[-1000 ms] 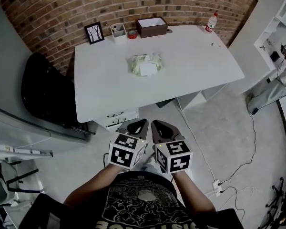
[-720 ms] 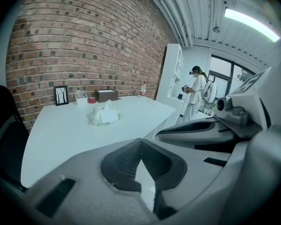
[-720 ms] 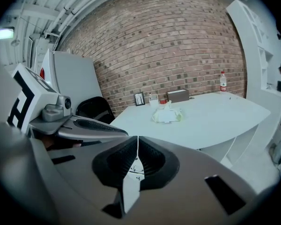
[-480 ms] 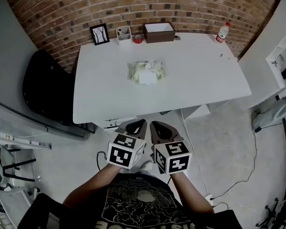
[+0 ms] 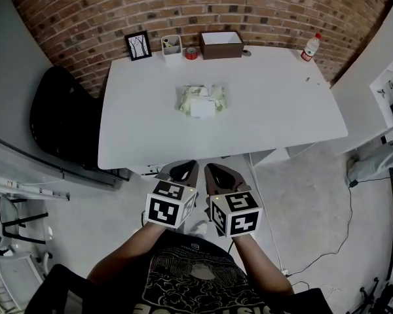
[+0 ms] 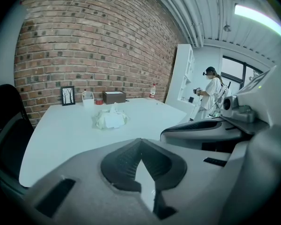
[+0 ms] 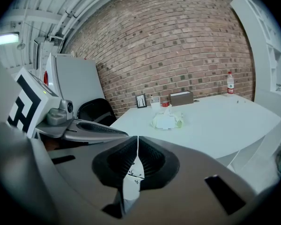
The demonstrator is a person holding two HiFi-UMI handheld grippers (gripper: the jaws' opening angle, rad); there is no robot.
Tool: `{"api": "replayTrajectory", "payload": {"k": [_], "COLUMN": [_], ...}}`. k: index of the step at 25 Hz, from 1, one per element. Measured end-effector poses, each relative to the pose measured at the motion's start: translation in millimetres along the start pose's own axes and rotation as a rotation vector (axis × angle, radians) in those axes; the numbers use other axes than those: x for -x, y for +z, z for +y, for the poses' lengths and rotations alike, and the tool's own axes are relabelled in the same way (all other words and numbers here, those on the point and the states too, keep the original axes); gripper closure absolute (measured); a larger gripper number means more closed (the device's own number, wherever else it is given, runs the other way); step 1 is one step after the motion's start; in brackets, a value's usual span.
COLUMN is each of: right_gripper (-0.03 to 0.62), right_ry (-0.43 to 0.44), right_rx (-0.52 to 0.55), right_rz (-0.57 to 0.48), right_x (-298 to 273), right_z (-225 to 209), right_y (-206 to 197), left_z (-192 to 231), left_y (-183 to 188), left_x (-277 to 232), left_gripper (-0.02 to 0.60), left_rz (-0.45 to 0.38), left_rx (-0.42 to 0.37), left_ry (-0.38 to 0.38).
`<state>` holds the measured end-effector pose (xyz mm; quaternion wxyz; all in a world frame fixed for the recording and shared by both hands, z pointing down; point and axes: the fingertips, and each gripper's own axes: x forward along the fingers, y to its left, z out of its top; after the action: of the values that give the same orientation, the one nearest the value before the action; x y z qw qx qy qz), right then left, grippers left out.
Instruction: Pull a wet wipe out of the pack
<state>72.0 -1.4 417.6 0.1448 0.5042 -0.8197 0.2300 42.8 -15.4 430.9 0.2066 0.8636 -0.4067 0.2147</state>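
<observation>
My left gripper (image 6: 139, 143) has its fingers pressed together, tips meeting with nothing between them. My right gripper (image 7: 137, 140) is the same, closed on nothing. Both hang side by side in front of my chest, off the near edge of the white table (image 5: 137, 129). They are well apart from the wet wipe pack (image 5: 202, 100), which lies near the middle of the tabletop.

Only the left gripper view shows a person (image 6: 210, 89) standing far off by a window, beside a tall white shelf unit (image 6: 183, 74). Only the right gripper view shows a lit ceiling lamp (image 7: 7, 38). Only the head view shows the grey floor (image 5: 301, 201) and my black printed T-shirt (image 5: 196, 280).

In the low gripper views a white wipe (image 6: 114, 108) stands up out of the pack's top; from above I see only a white flap there.

Along the brick wall (image 5: 85, 12) stand a picture frame (image 5: 138, 45), a white cup (image 5: 172, 44) holding small things I cannot make out, a red tape roll (image 5: 191, 53) and an open brown box (image 5: 222, 44) with a pale inside. A red-capped bottle (image 5: 310, 46) stands near the far right corner. A black chair (image 5: 62, 120) sits at the table's left side.
</observation>
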Motion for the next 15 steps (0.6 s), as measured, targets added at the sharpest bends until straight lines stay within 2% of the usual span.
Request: {"api": "replayTrajectory", "payload": {"k": [15], "right_gripper": [0.575], "right_ry": [-0.04], "right_rx": [0.011], "right_rz": [0.019], "right_x": [-69], "right_z": [-34], "right_y": [41], "left_z": [53], "left_y": [42], "left_x": [-61], "left_gripper": [0.571], "left_rz": [0.0], "left_rx": [0.005], "left_ry": [-0.023]}}
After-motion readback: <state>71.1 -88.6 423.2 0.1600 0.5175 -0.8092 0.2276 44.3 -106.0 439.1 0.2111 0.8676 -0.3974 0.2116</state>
